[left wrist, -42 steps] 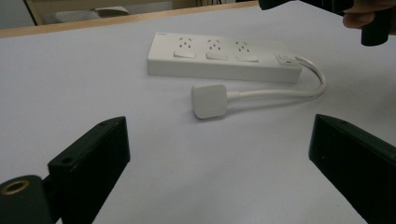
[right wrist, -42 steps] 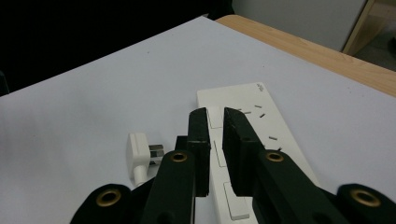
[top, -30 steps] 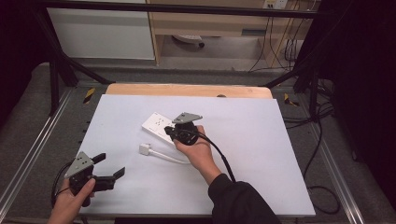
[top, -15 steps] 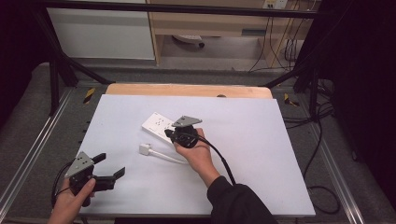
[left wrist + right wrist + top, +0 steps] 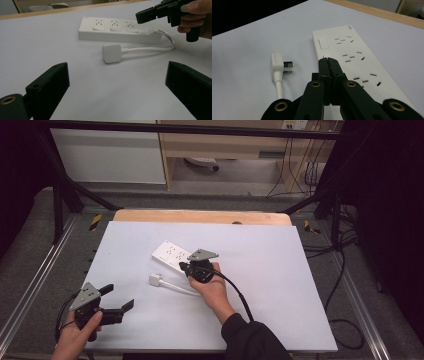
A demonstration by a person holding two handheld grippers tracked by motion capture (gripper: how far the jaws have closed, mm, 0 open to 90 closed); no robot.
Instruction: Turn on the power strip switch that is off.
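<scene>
The power strip (image 5: 172,256) lies flat near the middle of the high view, on the white worktop (image 5: 280,290), running from upper left to lower right. It is white, with three socket groups and a small switch at one end. In the right gripper view it (image 5: 352,57) fills the right half of the frame, sockets facing up.

Its cord (image 5: 175,287) curves off the lower-right end and runs left to the plug (image 5: 154,279), which lies just below the strip, apart from it. In the right gripper view the plug (image 5: 277,65) sits at centre left with its pins pointing toward the strip; in the left gripper view it (image 5: 111,53) lies in the middle of the frame, in front of the strip (image 5: 117,32).

The right hand-held gripper (image 5: 183,267) is at the strip's lower-right end, its jaws pressed together with nothing between them. In its own view the tips (image 5: 327,61) hang over the strip's near edge; whether they touch it I cannot tell.

The left hand-held gripper (image 5: 119,297) sits in the lower left of the high view, well apart from the strip, jaws spread wide and empty.
</scene>
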